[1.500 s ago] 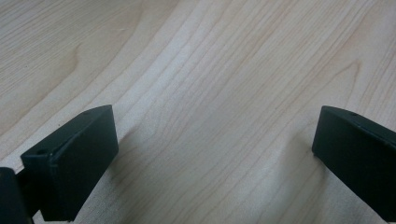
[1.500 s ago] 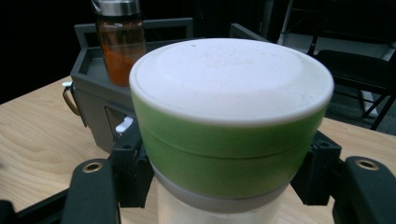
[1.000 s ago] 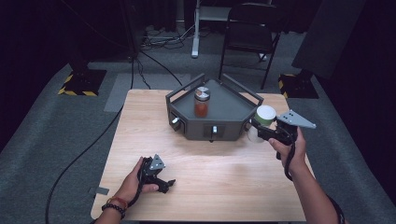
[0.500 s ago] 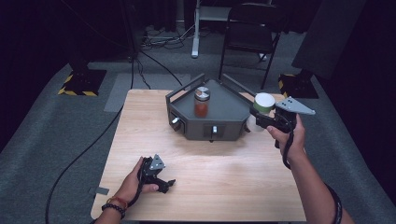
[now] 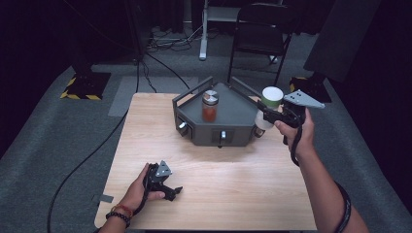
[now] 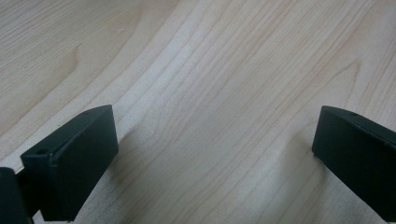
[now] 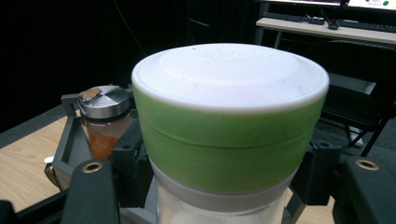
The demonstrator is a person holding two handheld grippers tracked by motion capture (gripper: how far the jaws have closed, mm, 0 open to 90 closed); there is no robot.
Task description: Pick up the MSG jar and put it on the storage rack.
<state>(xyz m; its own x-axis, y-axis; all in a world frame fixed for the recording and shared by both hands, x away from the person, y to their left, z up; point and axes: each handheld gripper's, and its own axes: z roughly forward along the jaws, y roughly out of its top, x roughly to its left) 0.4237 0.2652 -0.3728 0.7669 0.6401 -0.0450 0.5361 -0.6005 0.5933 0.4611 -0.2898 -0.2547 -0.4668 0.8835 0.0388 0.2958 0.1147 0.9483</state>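
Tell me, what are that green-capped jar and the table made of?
The jar looks like frosted clear plastic or glass, judging by its cloudy see-through wall. Its cap seems matte plastic: a smooth green band under a white top. The table looks like pale wood or wood veneer, with visible grain lines.

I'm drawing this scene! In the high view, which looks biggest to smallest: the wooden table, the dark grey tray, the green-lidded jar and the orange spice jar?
1. Light wooden table
2. Dark grey angular tray
3. and 4. The green-lidded white jar in the right tool and the orange spice jar with the silver cap look alike; the lifted jar is nearer the camera, so no ranking.
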